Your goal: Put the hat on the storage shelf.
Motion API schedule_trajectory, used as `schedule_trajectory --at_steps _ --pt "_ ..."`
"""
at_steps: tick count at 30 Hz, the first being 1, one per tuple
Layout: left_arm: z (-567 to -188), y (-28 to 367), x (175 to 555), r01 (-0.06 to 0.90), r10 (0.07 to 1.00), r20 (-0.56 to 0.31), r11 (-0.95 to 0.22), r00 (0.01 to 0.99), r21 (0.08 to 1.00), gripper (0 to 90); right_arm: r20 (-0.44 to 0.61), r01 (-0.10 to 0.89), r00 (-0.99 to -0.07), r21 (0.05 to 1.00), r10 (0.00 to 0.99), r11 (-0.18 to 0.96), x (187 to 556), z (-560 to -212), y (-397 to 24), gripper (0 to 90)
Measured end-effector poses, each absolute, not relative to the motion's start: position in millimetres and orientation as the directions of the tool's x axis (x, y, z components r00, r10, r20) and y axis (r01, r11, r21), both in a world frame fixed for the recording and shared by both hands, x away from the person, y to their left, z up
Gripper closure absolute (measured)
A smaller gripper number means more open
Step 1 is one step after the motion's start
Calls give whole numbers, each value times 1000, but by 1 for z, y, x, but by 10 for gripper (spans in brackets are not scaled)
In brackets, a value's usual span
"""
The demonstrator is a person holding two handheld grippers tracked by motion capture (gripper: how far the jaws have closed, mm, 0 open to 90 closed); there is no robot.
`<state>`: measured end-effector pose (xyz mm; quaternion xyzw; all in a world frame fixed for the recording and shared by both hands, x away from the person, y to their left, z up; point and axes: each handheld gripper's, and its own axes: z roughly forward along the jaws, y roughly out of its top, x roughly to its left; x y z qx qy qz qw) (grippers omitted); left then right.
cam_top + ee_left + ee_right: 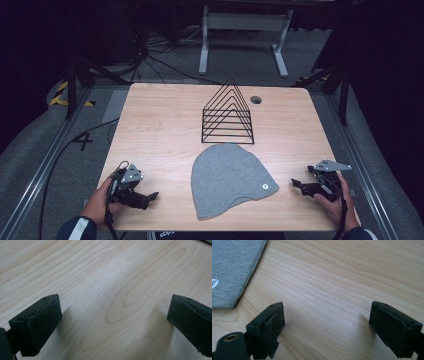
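1. A grey beanie (227,179) is lying flat on the wooden table (160,125), near the front edge and roughly midway between the 2 hands, with its rounded crown pointing toward the far side.
2. A small white round logo (264,186) is showing on the beanie close to its right-hand hem.
3. A black wire rack (227,114) with triangular dividers is standing upright just beyond the beanie's crown, close to it; whether the 2 are touching I cannot tell.
4. The left gripper (150,196) is resting low at the front left corner of the table, held in the person's left hand (102,202), and is pointing toward the beanie while staying well apart from it.
5. In the left gripper view its jaws are standing wide apart, with bare wood between them and nothing gripped.
6. The right gripper (296,183) is sitting at the front right, held in the right hand (335,202), aiming at the beanie's logo side and lying near it without touching.
7. In the right gripper view its jaws are also gaping wide over bare wood, and the beanie's (233,270) hem corner is lying off to the upper left, clear of the nearer jaw.
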<state>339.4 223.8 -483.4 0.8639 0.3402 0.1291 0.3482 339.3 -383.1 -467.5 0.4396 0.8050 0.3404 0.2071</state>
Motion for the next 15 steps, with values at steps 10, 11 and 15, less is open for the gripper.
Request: schedule_trajectory --at_steps 10,11,15 --pt "-482 210 351 479 644 -14 -555 765 680 3 -31 570 -522 731 853 375 339 -467 -383 134" --pt "-481 210 352 475 639 -9 -563 769 676 4 -33 567 -522 733 852 376 338 -468 -383 135" --pt "-479 209 354 442 591 -7 -595 807 672 37 -32 563 -522 738 852 372 341 -467 -383 184"
